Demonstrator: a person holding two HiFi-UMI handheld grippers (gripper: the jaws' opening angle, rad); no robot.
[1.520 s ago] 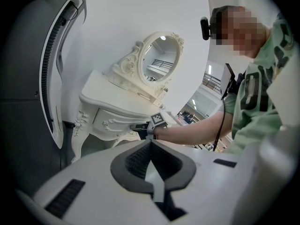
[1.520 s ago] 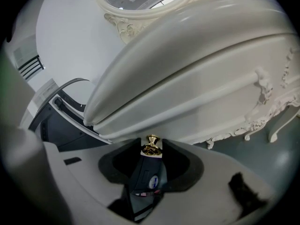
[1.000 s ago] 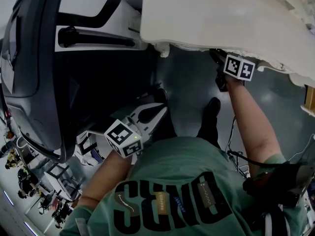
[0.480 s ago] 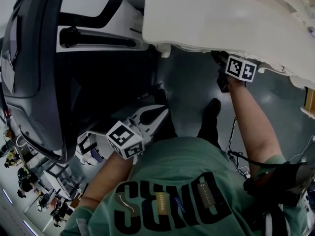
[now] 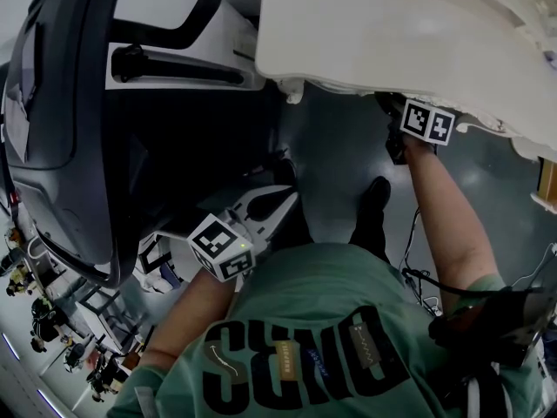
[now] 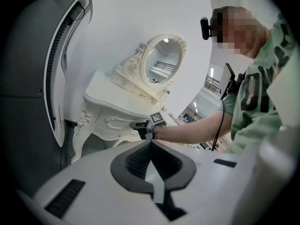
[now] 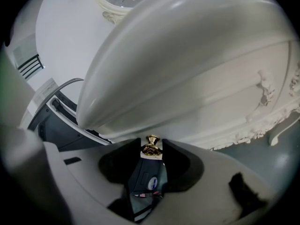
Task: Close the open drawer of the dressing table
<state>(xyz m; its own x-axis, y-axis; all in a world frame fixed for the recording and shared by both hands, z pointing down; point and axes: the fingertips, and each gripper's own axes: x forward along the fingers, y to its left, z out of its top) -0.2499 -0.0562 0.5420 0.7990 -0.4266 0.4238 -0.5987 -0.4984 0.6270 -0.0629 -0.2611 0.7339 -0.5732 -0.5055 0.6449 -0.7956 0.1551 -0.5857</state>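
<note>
The white carved dressing table (image 5: 392, 33) fills the top of the head view, and its oval mirror (image 6: 161, 62) shows in the left gripper view. My right gripper (image 5: 389, 111) reaches under the tabletop's front edge, its marker cube just behind it. In the right gripper view the right gripper (image 7: 151, 144) is shut on the drawer's small gold knob (image 7: 151, 150), against the white drawer front (image 7: 211, 111). I cannot tell how far out the drawer stands. My left gripper (image 5: 290, 195) hangs shut and empty near my waist, well away from the table, and the left gripper (image 6: 151, 143) points toward it.
A large dark grey and white machine (image 5: 78, 103) stands left of the table, close to the left gripper. My shoes (image 5: 374, 198) rest on the grey floor below the table edge. Cables (image 5: 413, 268) trail on the floor by my right arm.
</note>
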